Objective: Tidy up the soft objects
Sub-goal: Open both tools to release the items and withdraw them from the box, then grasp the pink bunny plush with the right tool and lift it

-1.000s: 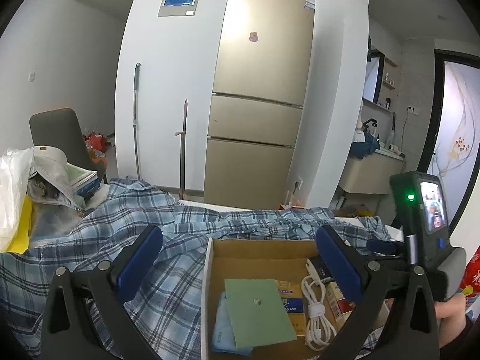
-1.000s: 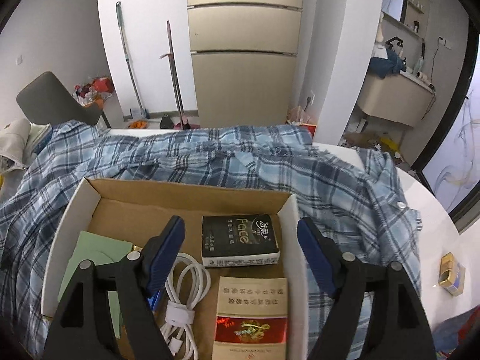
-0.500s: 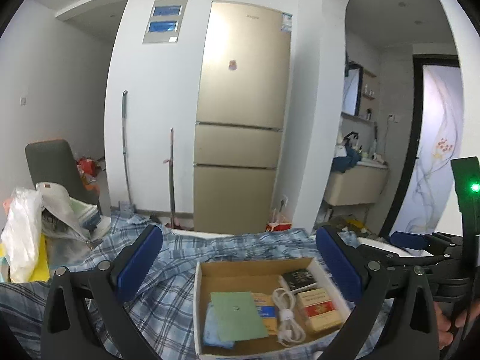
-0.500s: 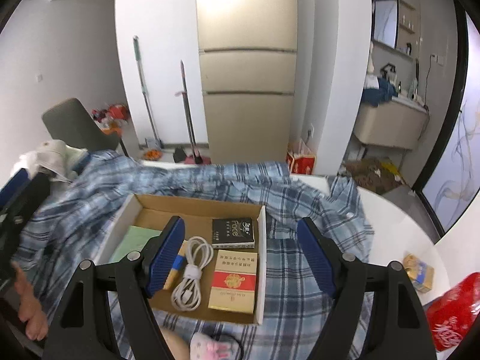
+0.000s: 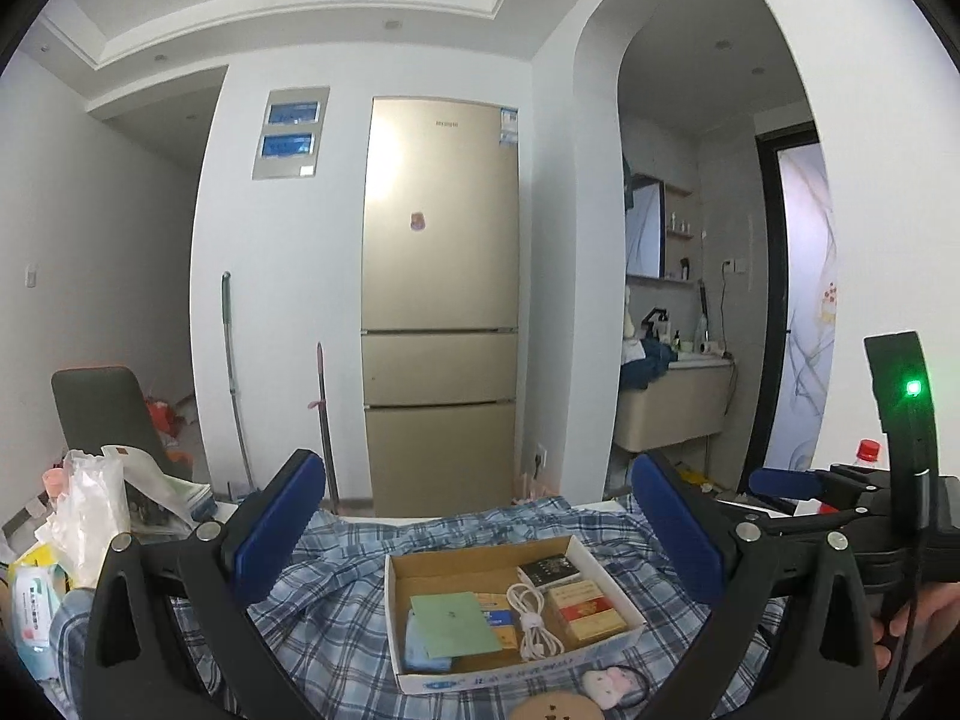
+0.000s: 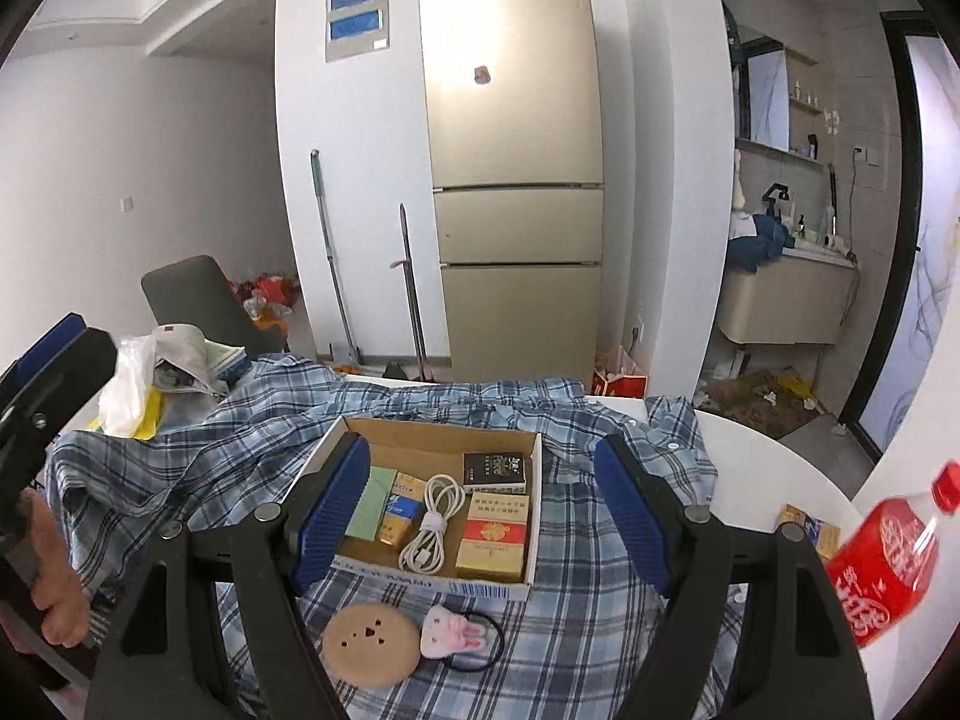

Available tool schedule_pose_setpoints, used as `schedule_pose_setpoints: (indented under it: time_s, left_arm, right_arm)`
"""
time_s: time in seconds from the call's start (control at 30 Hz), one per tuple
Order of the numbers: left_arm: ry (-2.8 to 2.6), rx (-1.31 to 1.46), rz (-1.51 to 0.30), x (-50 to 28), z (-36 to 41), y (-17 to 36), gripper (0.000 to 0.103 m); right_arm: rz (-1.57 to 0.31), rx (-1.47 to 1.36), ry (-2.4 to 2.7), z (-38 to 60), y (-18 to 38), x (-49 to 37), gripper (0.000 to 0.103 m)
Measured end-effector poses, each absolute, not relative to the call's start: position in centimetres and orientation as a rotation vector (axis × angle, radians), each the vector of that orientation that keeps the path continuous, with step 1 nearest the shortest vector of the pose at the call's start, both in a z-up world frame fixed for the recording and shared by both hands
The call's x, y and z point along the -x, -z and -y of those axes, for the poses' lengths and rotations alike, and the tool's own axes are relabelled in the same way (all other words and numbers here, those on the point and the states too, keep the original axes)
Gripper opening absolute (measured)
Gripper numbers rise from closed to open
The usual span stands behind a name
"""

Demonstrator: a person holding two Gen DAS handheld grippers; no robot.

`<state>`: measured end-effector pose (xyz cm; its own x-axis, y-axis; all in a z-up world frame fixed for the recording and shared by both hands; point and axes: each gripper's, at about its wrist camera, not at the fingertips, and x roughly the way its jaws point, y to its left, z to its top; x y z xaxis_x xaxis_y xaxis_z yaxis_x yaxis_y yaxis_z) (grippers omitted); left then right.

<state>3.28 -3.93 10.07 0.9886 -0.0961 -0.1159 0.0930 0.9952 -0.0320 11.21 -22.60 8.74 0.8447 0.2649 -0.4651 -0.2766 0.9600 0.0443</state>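
Observation:
A blue plaid shirt [image 6: 180, 456] lies spread over the table, also in the left wrist view [image 5: 336, 618]. An open cardboard box [image 6: 441, 441] sits on it, holding small packs, a green card and a white cable [image 6: 435, 516]; it also shows in the left wrist view [image 5: 474, 558]. A pink bunny hair tie [image 6: 453, 633] and a tan round pad [image 6: 371, 643] lie in front of the box. My left gripper [image 5: 477, 534] is open and empty, raised behind the box. My right gripper [image 6: 483, 510] is open and empty above the box.
A red soda bottle [image 6: 885, 564] and a small yellow box [image 6: 807, 525] stand at the right on the white table [image 6: 756, 468]. Plastic bags and papers [image 5: 102, 516] pile at the left. A gold fridge [image 5: 441, 312] stands behind.
Both grippers have pulled back and up from the box, so it looks smaller. The hair tie, round pad and bottle have come into view.

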Motion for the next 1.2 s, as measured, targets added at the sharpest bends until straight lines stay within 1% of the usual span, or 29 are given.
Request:
schedule_pose_setpoints:
  time_s: [0.17, 0.3, 0.37, 0.43, 0.63, 0.7, 1.0, 1.2]
  left_arm:
    - [0.111, 0.0, -0.085, -1.9, 4.1, -8.4, 0.103]
    - [0.105, -0.002, -0.105, -2.2, 3.6, -7.1, 0.103]
    - [0.104, 0.005, -0.125, -2.5, 3.2, -6.4, 0.103]
    - [0.106, 0.016, -0.135, -2.5, 2.8, -5.8, 0.103]
    - [0.113, 0.021, -0.186, -3.9, 2.5, -2.9, 0.103]
    - [0.12, 0.015, -0.215, -4.4, 2.7, -1.9, 0.103]
    - [0.144, 0.006, -0.345, -6.7, 3.2, 1.1, 0.103]
    - [0.134, 0.022, -0.362, -7.1, 3.0, 1.6, 0.103]
  right_arm:
    - [-0.445, 0.046, -0.296, 22.5, -7.5, -10.0, 0.076]
    - [-0.434, 0.057, -0.302, 22.2, -6.0, -9.7, 0.077]
    - [-0.451, 0.047, -0.303, 22.2, -5.2, -10.0, 0.081]
    - [-0.452, 0.027, -0.297, 22.4, -4.5, -10.1, 0.094]
    - [-0.467, 0.029, -0.28, 22.6, -2.4, -10.7, 0.096]
    - [-0.481, 0.032, -0.274, 22.6, -1.5, -11.0, 0.1]
    - [-0.524, 0.052, -0.283, 22.8, 0.6, -11.4, 0.101]
    - [-0.542, 0.05, -0.308, 22.7, 0.9, -11.5, 0.101]
